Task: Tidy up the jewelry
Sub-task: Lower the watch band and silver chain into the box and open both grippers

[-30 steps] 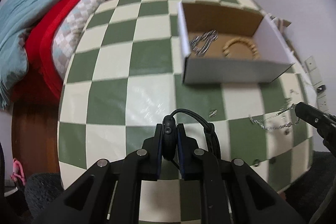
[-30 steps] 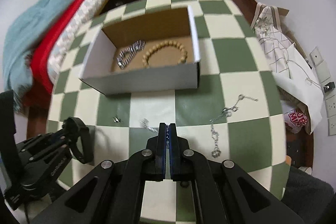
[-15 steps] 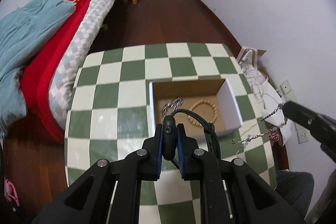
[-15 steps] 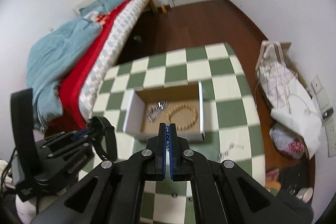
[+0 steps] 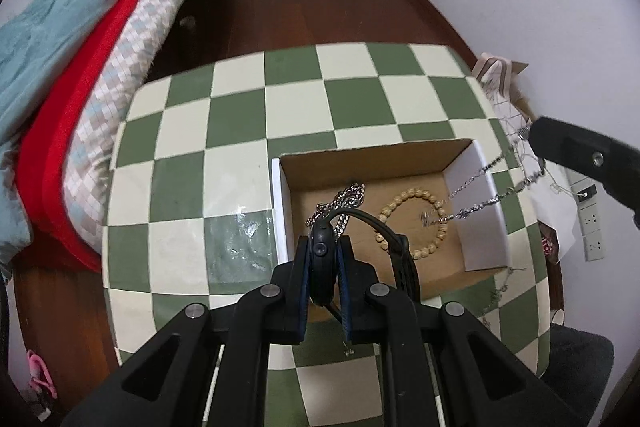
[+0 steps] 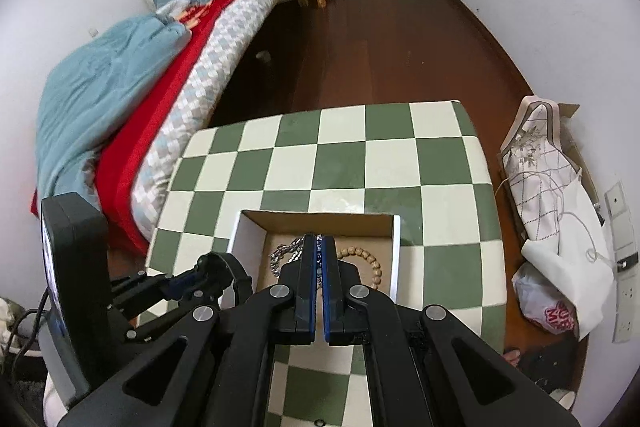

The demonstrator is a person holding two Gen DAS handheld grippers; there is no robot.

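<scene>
An open cardboard box (image 5: 486, 227) sits on the green-and-white checked table (image 5: 240, 155). Inside lie a wooden bead bracelet (image 5: 416, 223) and a silver link bracelet (image 5: 352, 197). My left gripper (image 5: 323, 259) is shut on a black watch (image 5: 322, 267) whose strap loops to the right, held above the box's near left corner. My right gripper (image 6: 319, 251) is shut on a silver chain (image 5: 480, 193) that hangs down over the box's right side. The box (image 6: 394, 251), beads (image 6: 370, 265) and silver bracelet (image 6: 286, 253) also show in the right wrist view.
A bed with red and blue bedding (image 5: 60, 67) lies left of the table. Bags and papers (image 6: 552, 211) lie on the floor to the right by the wall. A small silver chain (image 5: 500, 291) and an earring (image 5: 347, 349) lie on the table near the box.
Both grippers rose from the table and moved over the box. The right gripper lifted the silver chain off the table and carried it over the box's right side.
</scene>
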